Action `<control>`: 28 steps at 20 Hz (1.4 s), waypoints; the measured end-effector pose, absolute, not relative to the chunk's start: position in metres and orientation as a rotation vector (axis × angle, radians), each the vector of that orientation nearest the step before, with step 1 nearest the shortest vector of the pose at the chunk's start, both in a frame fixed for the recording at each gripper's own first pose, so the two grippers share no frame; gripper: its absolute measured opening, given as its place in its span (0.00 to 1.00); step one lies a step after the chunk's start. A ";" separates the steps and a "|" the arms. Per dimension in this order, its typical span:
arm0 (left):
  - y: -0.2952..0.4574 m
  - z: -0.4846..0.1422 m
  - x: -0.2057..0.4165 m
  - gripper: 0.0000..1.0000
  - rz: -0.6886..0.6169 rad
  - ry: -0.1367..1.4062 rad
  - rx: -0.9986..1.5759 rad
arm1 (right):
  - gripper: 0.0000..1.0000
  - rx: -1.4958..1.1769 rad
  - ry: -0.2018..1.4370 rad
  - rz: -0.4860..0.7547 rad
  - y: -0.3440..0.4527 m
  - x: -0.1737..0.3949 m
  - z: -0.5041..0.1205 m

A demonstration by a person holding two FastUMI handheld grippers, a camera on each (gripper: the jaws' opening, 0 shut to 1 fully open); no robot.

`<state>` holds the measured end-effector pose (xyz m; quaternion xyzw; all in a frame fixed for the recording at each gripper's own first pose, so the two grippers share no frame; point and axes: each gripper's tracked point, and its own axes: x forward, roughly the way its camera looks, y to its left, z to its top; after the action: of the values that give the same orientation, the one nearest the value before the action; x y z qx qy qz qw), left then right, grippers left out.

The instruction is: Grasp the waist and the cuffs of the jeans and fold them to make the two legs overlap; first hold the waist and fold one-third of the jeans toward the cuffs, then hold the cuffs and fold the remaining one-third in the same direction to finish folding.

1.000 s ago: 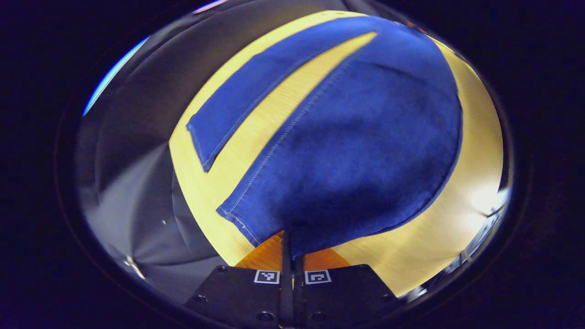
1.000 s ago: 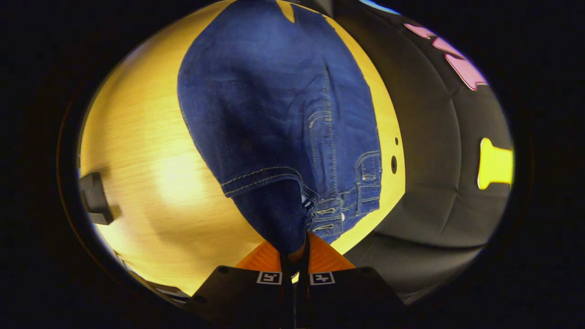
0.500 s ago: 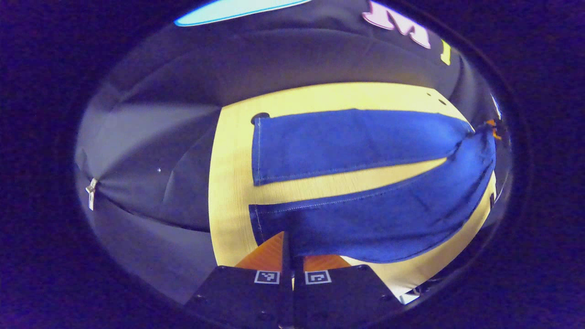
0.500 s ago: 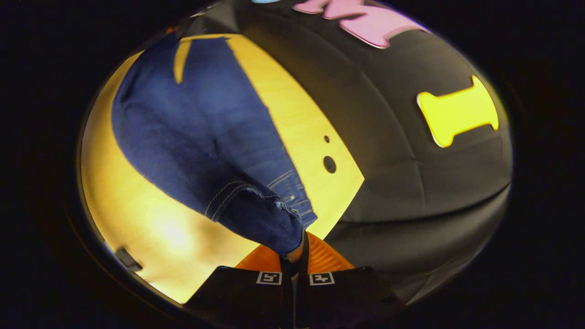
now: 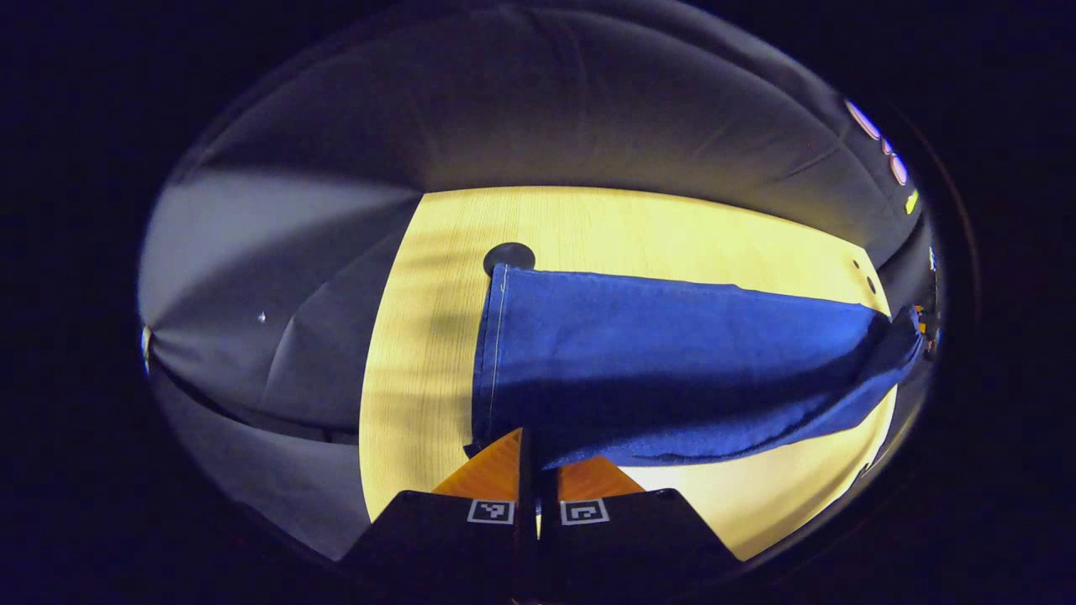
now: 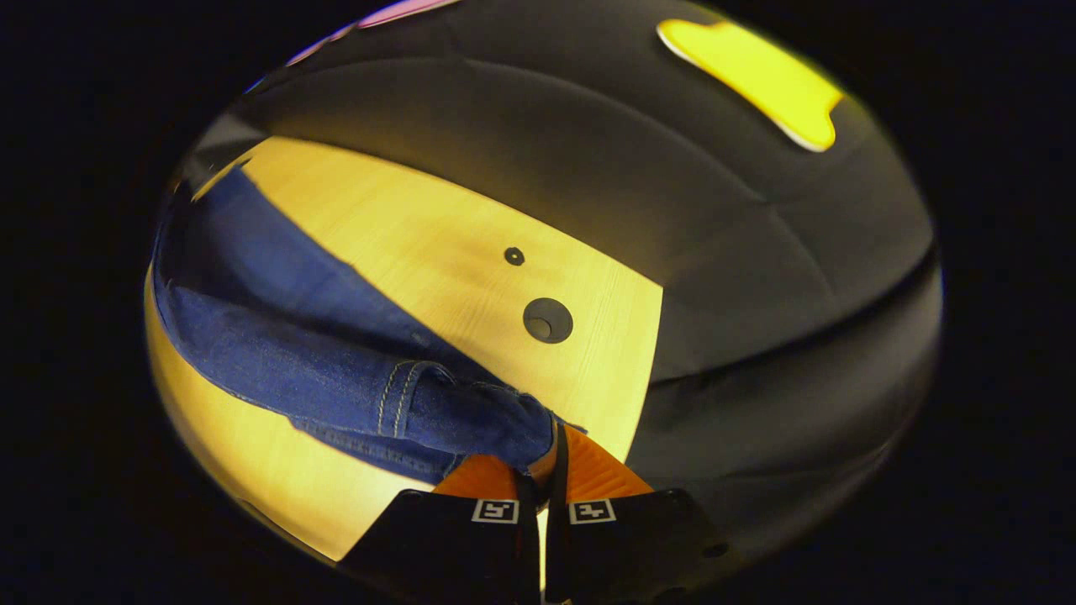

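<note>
Blue jeans (image 5: pixel 672 361) stretch across the wooden table (image 5: pixel 605 227) in the left gripper view. The lifted leg now covers the other leg, whose cuff edge (image 5: pixel 498 336) lies flat on the table. My left gripper (image 5: pixel 531 449) is shut on the cuff of the lifted leg. In the right gripper view, my right gripper (image 6: pixel 548 458) is shut on the waist (image 6: pixel 471 416), bunched at the fingertips. From there the denim (image 6: pixel 269 328) runs off to the left over the table (image 6: pixel 403 244).
A round dark hole (image 5: pixel 509 255) lies in the table just past the cuff. Two more holes, a large one (image 6: pixel 547 320) and a small one (image 6: pixel 514 255), lie beyond the waist. The black cloth wall (image 5: pixel 588 109) rises close behind the table's far edge.
Both grippers carried the held leg and waist edge over the far leg. The strip of table between the two legs has closed, and both views now look across the table.
</note>
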<state>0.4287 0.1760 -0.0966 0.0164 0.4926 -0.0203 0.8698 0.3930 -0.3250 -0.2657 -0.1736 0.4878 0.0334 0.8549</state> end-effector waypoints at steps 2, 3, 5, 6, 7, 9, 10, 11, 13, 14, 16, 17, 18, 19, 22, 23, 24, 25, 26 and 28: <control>0.177 -0.086 0.434 0.07 -0.013 1.029 0.090 | 0.07 -0.305 1.064 0.040 -0.322 0.393 -0.269; 0.175 -0.079 0.435 0.09 0.004 1.024 0.105 | 0.12 -0.304 1.074 0.038 -0.323 0.391 -0.265; 0.162 -0.065 0.436 0.16 0.007 0.986 0.071 | 0.27 -0.304 1.046 0.009 -0.329 0.389 -0.249; 0.155 -0.049 0.435 0.36 0.006 0.946 0.052 | 0.39 -0.283 1.030 -0.011 -0.327 0.389 -0.245; 0.153 -0.035 0.430 0.55 0.022 0.902 0.036 | 0.58 -0.242 1.006 -0.011 -0.324 0.388 -0.236; 0.152 -0.013 0.435 0.95 0.030 0.809 0.007 | 0.84 -0.154 0.934 -0.034 -0.320 0.387 -0.221; 0.150 0.003 0.433 1.00 0.045 0.759 0.005 | 0.89 -0.115 0.893 -0.052 -0.317 0.384 -0.209; 0.149 0.024 0.425 1.00 0.053 0.707 0.007 | 0.94 -0.081 0.855 -0.066 -0.315 0.379 -0.197; 0.143 0.057 0.407 0.99 0.071 0.606 0.039 | 0.95 -0.024 0.781 -0.095 -0.309 0.366 -0.178; 0.136 0.075 0.399 0.99 0.075 0.563 0.061 | 1.00 0.019 0.745 -0.098 -0.303 0.361 -0.169; 0.119 0.104 0.377 0.99 0.071 0.474 0.090 | 1.00 0.072 0.705 -0.134 -0.298 0.344 -0.161; 0.112 0.120 0.365 0.99 0.067 0.425 0.097 | 1.00 0.071 0.684 -0.171 -0.304 0.337 -0.162; 0.102 0.135 0.355 0.98 0.055 0.379 0.092 | 0.99 0.071 0.661 -0.210 -0.308 0.328 -0.161; 0.087 0.149 0.341 0.99 0.038 0.342 0.074 | 0.99 0.095 0.653 -0.234 -0.310 0.319 -0.164; 0.042 0.171 0.301 0.98 -0.001 0.290 0.030 | 0.99 0.277 0.699 -0.277 -0.309 0.300 -0.199; 0.031 0.173 0.289 0.98 -0.009 0.285 0.030 | 0.99 0.305 0.701 -0.311 -0.316 0.298 -0.208; 0.018 0.177 0.279 0.98 -0.026 0.283 0.039 | 0.99 0.311 0.702 -0.342 -0.326 0.295 -0.214; 0.009 0.178 0.272 0.98 -0.037 0.275 0.058 | 0.99 0.313 0.705 -0.375 -0.337 0.293 -0.221; -0.001 0.182 0.265 0.98 -0.047 0.272 0.068 | 0.99 0.333 0.707 -0.401 -0.343 0.295 -0.228; -0.019 0.187 0.253 0.98 -0.050 0.240 0.020 | 0.99 0.394 0.703 -0.432 -0.352 0.304 -0.242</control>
<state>0.2530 -0.0188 0.1875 0.0100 0.1199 -0.0251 0.9924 0.3042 -0.3518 -0.2417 0.1903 0.3393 -0.2087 0.8973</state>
